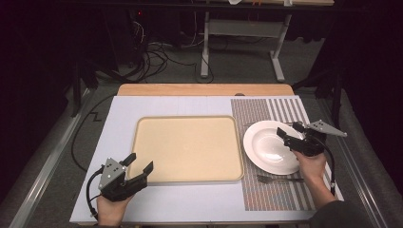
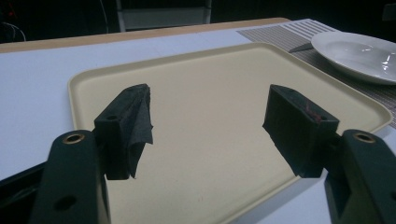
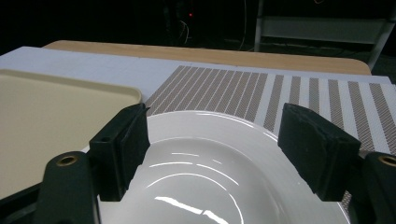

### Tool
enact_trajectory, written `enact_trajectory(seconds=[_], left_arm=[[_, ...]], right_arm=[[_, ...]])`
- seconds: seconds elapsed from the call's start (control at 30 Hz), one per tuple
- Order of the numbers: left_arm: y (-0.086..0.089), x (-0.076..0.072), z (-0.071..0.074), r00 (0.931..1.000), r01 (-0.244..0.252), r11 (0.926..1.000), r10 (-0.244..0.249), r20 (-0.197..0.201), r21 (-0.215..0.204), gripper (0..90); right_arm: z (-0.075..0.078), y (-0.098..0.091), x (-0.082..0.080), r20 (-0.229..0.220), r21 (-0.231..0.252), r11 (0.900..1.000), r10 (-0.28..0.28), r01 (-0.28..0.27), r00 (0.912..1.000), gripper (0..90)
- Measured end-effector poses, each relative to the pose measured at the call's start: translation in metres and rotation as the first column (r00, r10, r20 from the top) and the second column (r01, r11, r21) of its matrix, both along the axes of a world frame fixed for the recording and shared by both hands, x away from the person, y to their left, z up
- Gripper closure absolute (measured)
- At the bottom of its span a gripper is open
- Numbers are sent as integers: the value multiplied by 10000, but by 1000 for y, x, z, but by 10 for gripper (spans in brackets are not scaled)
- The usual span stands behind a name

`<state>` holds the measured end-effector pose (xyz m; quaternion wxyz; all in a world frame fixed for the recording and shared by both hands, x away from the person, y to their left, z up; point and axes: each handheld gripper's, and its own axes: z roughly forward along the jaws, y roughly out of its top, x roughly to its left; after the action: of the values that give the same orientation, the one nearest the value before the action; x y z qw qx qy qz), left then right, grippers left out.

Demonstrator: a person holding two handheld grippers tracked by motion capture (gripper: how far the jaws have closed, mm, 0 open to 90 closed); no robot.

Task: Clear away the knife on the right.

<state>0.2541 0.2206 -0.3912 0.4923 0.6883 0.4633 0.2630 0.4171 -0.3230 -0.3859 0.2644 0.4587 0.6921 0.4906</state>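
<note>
A beige tray (image 1: 142, 161) lies empty in the middle of the white table, and its surface (image 2: 210, 93) stretches ahead in the left gripper view. My left gripper (image 1: 139, 164) hovers open over the tray's near left corner, nothing between its jaws (image 2: 208, 128). A white deep plate (image 1: 266, 149) rests on a striped placemat (image 1: 271, 194) to the tray's right. My right gripper (image 1: 289, 132) is open just above the plate's right rim, its jaws spread over the bowl (image 3: 201, 186) in the right gripper view (image 3: 212, 149).
A fork (image 1: 278, 179) lies on the placemat in front of the plate. A knife handle (image 2: 301, 47) pokes out behind the plate. The table's wooden far edge (image 1: 204, 89) borders a dark floor with cables and a desk frame.
</note>
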Motion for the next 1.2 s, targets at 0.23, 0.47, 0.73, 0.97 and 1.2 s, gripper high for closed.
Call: enact_trajectory(seconds=[0.23,0.47,0.73,0.97,1.2], left_arm=[[0,0,0,10000,-4,10000,4,16,12,328],[0,0,0,10000,-43,10000,43,35,11,328],[0,0,0,10000,-36,10000,36,-6,-2,328],[1,0,0,10000,-87,10000,87,-16,-28,329],[1,1,0,9999,-152,9999,152,-17,-35,329]], right_arm=[[1,1,9,-136,32,9999,-108,109,9998,254],[3,-3,23,-477,-39,9995,-329,328,9983,253],[4,-9,39,-1064,-88,9988,-497,491,9931,249],[7,-13,53,-1526,-1076,9938,-459,296,9872,263],[12,-18,70,-2358,-1616,9868,-485,101,9706,280]])
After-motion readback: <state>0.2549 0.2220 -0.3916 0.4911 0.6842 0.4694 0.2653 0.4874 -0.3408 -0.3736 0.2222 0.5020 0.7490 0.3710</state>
